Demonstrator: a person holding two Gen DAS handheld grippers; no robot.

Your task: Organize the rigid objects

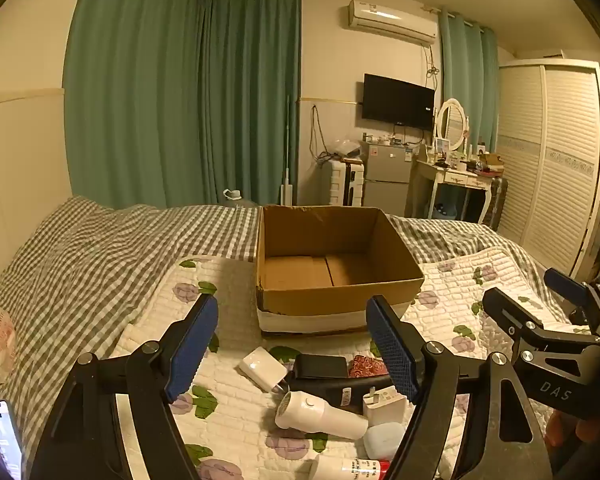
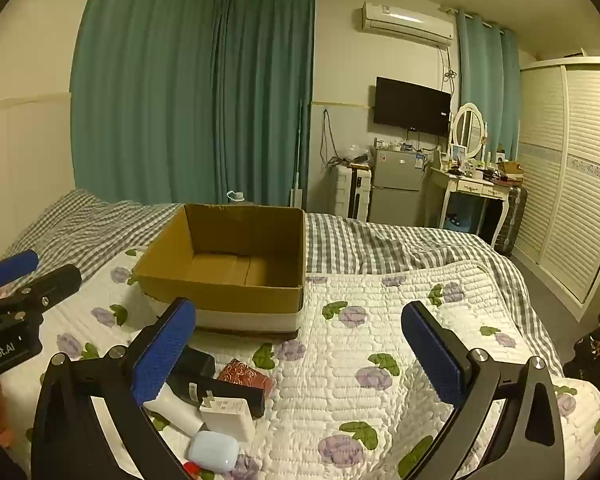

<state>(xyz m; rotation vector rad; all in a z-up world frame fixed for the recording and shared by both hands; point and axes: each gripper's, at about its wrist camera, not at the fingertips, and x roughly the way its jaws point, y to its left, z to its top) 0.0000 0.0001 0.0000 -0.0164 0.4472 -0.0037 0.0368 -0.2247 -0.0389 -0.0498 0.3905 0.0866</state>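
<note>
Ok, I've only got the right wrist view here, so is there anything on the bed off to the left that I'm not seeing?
Observer: Yes. A phone with its screen lit lies on the checked sheet, at the far left of the left wrist view.
Operator: Anything hidden behind the finger in front of the pile?
Observer: A second white charger lies there, just left of the black device.
Operator: And is the other one holding something?
Observer: No. The left hand-held gripper has its jaws wide apart with nothing between them.
</note>
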